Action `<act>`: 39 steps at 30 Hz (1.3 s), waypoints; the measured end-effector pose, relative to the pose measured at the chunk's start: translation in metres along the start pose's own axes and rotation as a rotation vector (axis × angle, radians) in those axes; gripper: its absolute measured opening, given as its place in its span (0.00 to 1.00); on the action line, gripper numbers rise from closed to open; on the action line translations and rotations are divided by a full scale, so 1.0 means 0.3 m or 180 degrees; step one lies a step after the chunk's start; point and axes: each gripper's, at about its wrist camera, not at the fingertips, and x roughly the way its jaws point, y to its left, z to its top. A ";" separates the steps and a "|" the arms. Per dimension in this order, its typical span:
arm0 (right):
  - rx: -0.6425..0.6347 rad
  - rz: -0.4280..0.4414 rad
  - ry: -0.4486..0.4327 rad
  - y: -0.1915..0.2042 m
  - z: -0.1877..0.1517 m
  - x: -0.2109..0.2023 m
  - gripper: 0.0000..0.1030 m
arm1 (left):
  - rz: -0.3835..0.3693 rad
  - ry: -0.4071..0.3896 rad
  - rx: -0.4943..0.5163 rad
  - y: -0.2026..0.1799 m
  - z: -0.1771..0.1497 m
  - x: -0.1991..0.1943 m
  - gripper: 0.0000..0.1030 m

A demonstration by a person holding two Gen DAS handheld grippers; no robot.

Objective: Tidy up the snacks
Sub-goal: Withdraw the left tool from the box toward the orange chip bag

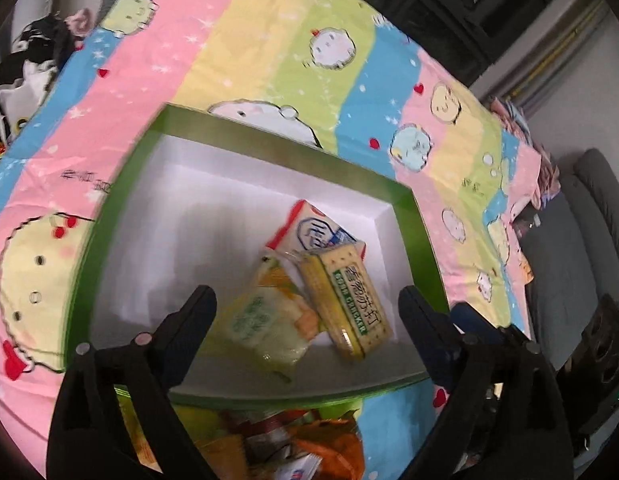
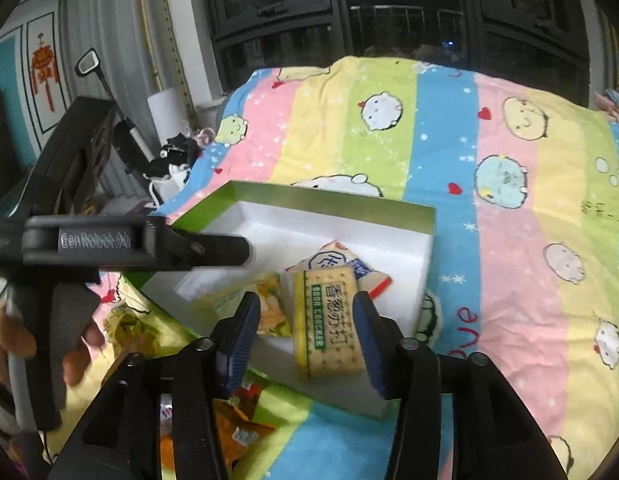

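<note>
Left hand-held gripper (image 1: 305, 308) spread above green box (image 1: 413, 196), right hand-held gripper (image 2: 305, 320) spread around cracker pack (image 2: 329, 320)

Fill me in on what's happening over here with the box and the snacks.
A person holds a gripper in each hand and is sorting snacks into a green box on a cartoon bedspread. Three packets lie inside: a soda cracker pack, a yellow-green packet and a white-and-red packet. Both the left gripper and the right gripper are open and empty above the box. More loose snacks wait in a pile in front of it.
</note>
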 end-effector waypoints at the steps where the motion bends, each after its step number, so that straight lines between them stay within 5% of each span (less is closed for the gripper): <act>1: 0.0009 0.0010 -0.0020 -0.001 -0.006 -0.017 0.50 | 0.0004 -0.0034 -0.0019 0.010 -0.002 -0.023 0.98; 8: 0.0181 0.0050 0.0027 -0.011 -0.096 -0.101 0.57 | 0.0031 -0.0180 -0.0162 0.109 -0.067 -0.190 0.99; 14: 0.0321 -0.0048 0.0260 -0.016 -0.211 -0.123 0.57 | 0.0159 -0.0044 -0.0125 0.157 -0.183 -0.250 0.99; 25: 0.0414 0.0047 0.0512 0.039 -0.346 -0.147 0.57 | 0.0815 -0.0097 0.0261 0.214 -0.434 -0.324 0.99; 34: 0.0534 0.0384 0.0609 0.127 -0.376 -0.121 0.57 | 0.0510 0.0008 0.0325 0.169 -0.530 -0.312 0.99; 39: 0.0505 0.0391 0.0627 0.151 -0.376 -0.108 0.57 | 0.0079 0.0040 0.0438 0.094 -0.540 -0.308 0.99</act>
